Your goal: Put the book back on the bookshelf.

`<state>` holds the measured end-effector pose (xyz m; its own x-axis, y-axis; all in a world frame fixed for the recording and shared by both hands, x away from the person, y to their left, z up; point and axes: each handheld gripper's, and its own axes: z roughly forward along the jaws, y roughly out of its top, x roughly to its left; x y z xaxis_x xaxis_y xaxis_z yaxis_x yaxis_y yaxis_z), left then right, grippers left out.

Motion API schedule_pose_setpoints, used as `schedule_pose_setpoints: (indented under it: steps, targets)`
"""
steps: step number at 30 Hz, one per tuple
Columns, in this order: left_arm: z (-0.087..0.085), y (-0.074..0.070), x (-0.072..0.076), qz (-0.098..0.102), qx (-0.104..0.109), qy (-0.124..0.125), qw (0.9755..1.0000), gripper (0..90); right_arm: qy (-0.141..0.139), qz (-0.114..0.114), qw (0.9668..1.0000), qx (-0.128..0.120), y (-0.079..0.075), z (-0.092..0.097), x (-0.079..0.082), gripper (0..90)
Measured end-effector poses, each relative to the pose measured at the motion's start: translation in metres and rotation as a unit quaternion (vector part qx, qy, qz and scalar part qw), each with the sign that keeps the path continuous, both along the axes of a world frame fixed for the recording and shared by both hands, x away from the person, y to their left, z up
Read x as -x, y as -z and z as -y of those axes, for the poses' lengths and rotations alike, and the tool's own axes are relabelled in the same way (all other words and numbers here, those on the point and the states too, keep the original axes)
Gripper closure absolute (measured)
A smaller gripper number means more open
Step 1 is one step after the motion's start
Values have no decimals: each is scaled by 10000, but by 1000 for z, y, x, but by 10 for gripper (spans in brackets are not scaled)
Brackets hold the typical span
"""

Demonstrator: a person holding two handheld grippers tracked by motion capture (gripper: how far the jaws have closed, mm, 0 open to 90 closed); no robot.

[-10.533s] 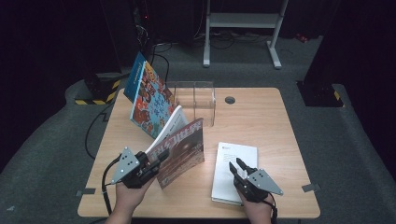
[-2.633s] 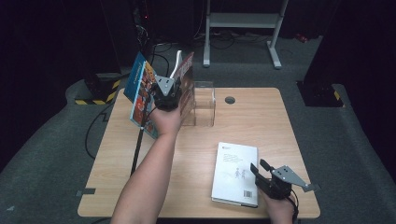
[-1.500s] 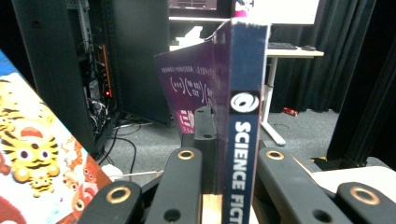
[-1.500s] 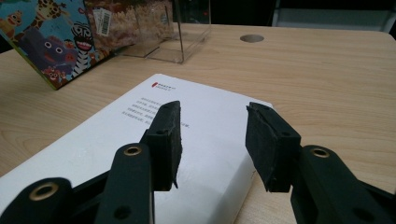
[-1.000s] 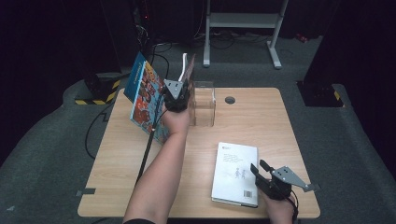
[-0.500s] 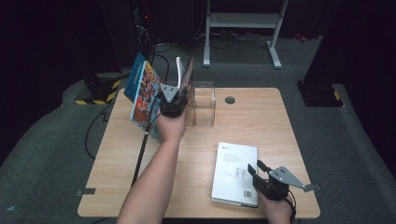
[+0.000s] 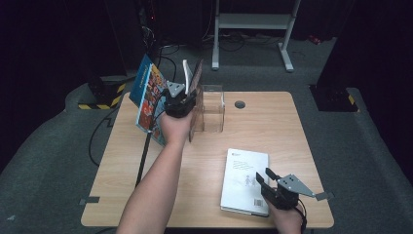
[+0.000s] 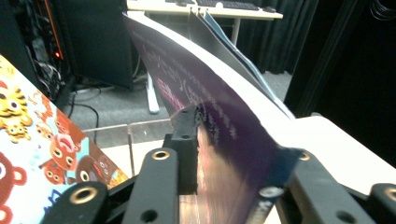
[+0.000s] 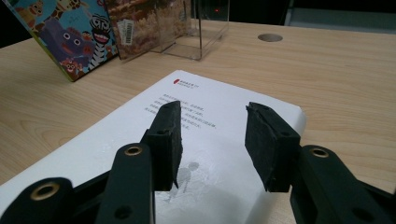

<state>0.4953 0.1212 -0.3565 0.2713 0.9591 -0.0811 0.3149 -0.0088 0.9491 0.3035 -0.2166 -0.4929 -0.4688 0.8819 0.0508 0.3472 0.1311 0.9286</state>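
— Can we read anything on the white book?
— No: small grey lines and a red mark, illegible. We see a barcode at its lower edge, digits unreadable.

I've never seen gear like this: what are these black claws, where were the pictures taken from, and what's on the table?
A person holds a two-fingered tool in each hand. One camera looks down from above; one rides on each tool. The left gripper has a dark book between its fingers, which have just been opening, at a clear stand beside a picture book. The right gripper hovers open over a white book flat on the table.
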Motion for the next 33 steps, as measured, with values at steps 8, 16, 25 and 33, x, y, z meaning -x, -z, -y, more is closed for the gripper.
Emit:
schedule_pose_setpoints:
  steps: [8,16,25,33]
  targets:
    - [12,3,3,167,-19,-378,9991,840,-23,22,10000,25,0,-1,1,559]
    - [16,5,2,243,226,-491,9982,842,-9,21,10000,12,0,1,1,561]
    - [17,10,0,405,212,-582,9973,842,-11,21,10000,9,-1,0,2,564]
    - [14,12,0,462,240,-414,9978,839,-27,16,10000,0,-1,-1,2,564]
